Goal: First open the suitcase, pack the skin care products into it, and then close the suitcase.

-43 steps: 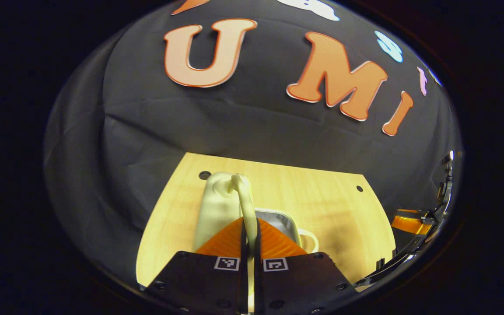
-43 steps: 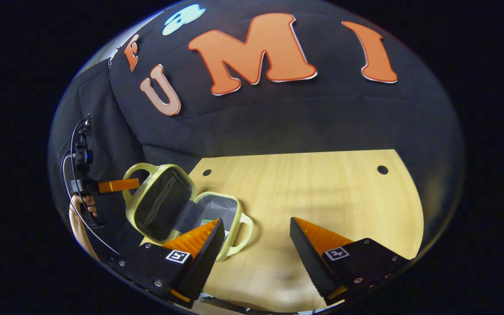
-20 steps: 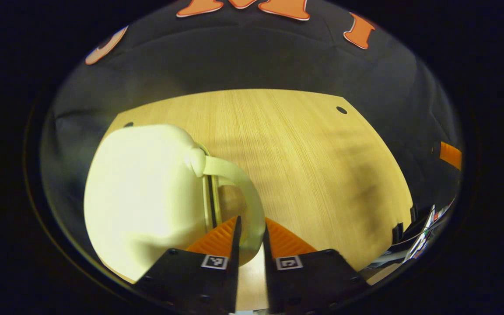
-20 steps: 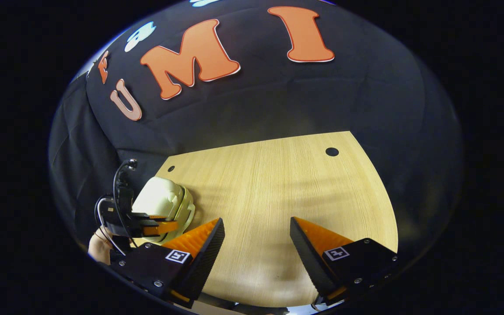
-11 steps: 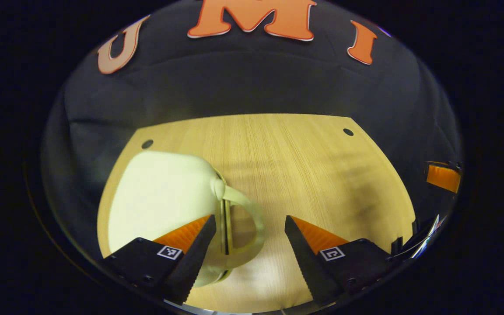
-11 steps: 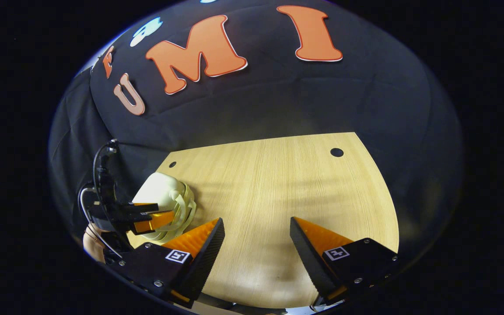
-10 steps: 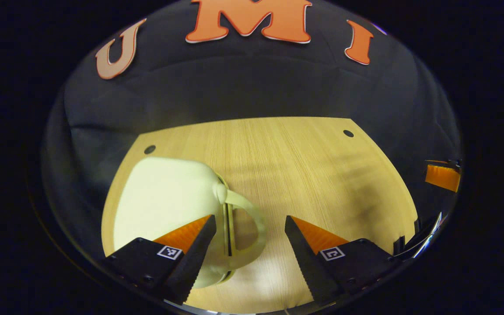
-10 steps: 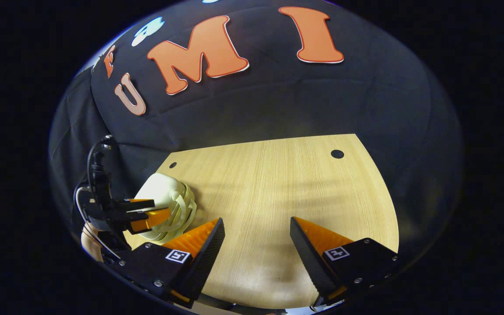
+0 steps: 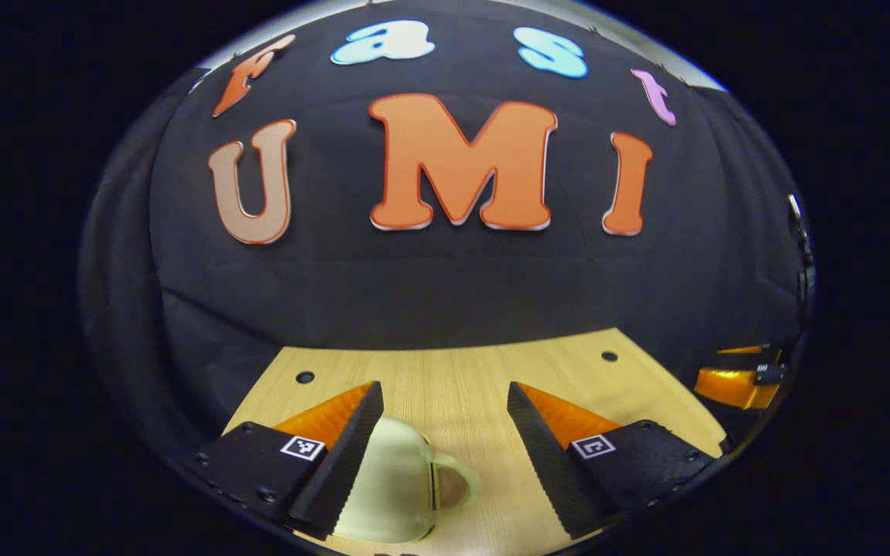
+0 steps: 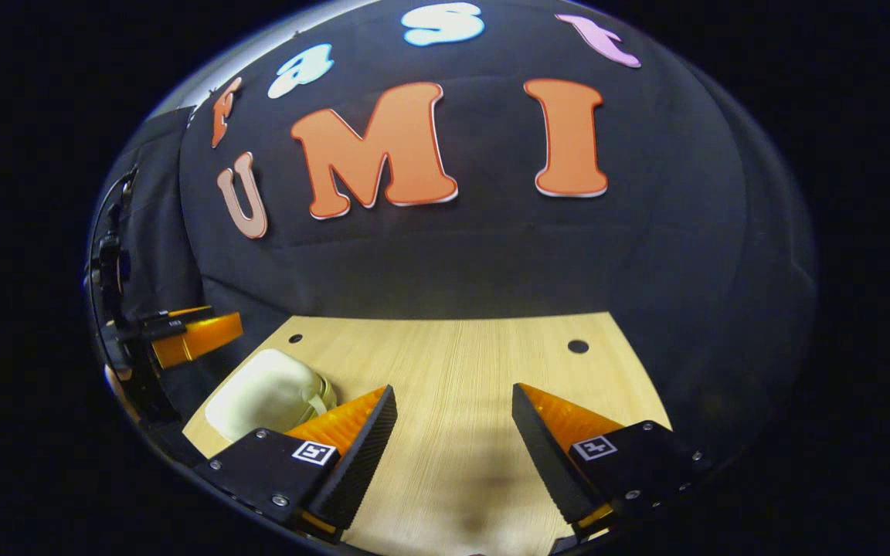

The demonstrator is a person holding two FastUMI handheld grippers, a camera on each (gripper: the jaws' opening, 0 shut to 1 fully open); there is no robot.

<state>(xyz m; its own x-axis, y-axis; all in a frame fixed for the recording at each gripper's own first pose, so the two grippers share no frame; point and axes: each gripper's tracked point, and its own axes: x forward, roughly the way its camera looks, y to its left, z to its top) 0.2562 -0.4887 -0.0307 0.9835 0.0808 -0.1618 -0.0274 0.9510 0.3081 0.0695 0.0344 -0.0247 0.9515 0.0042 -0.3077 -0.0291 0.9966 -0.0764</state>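
suitcase position: pale suitcase [image 9: 391, 490] lies closed on the wooden surface [image 9: 453, 386], low between the fingers of the left gripper [image 9: 441, 455], nearer the left-hand finger, touching neither; in the right gripper view it lies left of the right gripper [image 10: 453, 455], apart
left gripper: spread wide, holding nothing; held above the surface
right gripper: spread wide, holding nothing
count: one suitcase, two grippers
suitcase orientation: handle [image 9: 456, 483] points right in the left gripper view; long axis cannot be told
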